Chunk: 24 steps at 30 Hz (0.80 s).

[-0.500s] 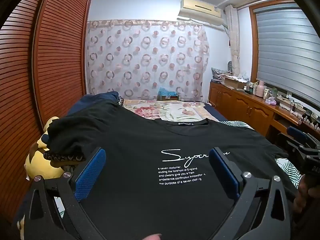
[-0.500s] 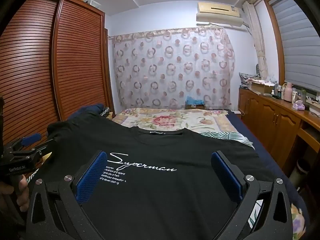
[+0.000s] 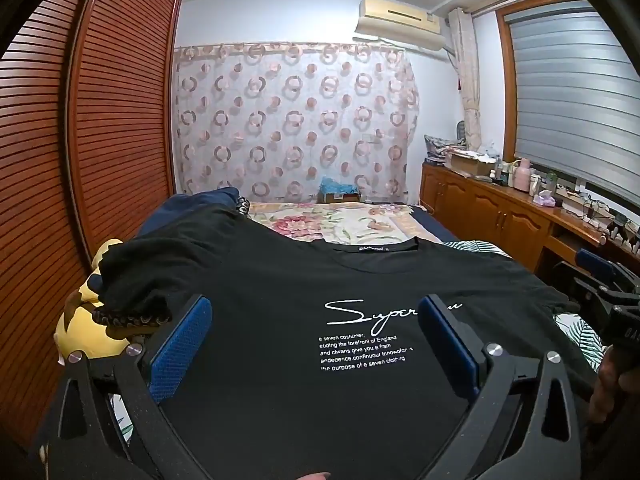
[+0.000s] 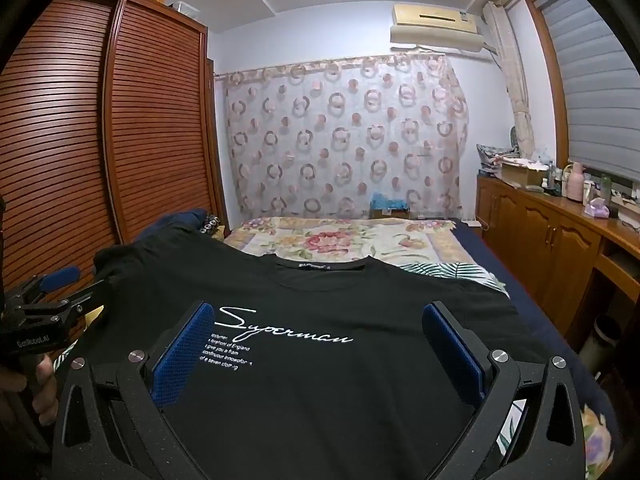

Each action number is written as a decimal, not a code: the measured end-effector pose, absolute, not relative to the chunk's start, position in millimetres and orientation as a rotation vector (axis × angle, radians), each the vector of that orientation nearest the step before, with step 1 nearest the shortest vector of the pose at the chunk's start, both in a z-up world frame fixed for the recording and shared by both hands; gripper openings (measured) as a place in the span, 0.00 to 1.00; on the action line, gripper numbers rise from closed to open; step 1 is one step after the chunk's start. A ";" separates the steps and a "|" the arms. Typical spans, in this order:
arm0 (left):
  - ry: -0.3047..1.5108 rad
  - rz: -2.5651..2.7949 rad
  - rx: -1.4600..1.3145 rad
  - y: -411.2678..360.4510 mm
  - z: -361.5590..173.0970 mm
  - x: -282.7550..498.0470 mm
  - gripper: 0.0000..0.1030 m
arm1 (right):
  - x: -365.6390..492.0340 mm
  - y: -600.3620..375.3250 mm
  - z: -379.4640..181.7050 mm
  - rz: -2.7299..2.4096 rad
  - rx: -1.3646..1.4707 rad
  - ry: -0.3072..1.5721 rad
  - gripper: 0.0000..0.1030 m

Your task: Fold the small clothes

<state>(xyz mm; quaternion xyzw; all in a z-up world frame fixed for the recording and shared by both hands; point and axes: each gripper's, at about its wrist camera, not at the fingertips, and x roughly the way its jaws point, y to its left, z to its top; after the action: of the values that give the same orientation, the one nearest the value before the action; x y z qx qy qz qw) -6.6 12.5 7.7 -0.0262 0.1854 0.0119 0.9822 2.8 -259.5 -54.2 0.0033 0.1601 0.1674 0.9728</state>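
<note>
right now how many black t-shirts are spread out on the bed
1. The black t-shirt lies front up across the near end of the bed, collar toward the curtain. Dark clothes piled at its left sleeve may hide more.

The T-shirt (image 3: 288, 280), centre frame, is matt black cloth, smooth, with flat white print. The left tongs (image 3: 316, 344) and right tongs (image 4: 320, 350), low in their frames, have matt, grainy black plastic arms, blue pads (image 3: 182, 348) of rough, dotted texture and shiny metal screw heads. The wardrobe (image 4: 80, 140), at left, is slatted red-brown wood with a slight sheen. The cabinet (image 4: 552, 248), at right, is glossy varnished wood. The curtain (image 3: 296, 120) is thin, sheer cloth. The bedspread (image 4: 344, 240) is soft printed cloth.
</note>
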 end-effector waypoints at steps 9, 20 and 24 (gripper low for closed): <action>0.376 0.027 -0.042 0.5 4.2 -3.1 1.00 | 2.1 -261.2 -54.8 0.337 0.014 0.325 1.00; 0.375 0.025 -0.040 -0.1 4.9 -2.2 1.00 | 1.4 -261.4 -54.4 0.335 0.015 0.323 1.00; 0.376 0.027 -0.036 -2.2 4.2 -1.7 1.00 | 1.2 -261.4 -54.5 0.335 0.014 0.323 1.00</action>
<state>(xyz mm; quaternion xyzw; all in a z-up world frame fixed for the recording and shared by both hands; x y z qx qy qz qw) -1.7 -2.2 4.2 -0.0179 0.1867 0.0134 0.9822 1.2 -261.4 -54.5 0.0071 0.1600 0.1658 0.9731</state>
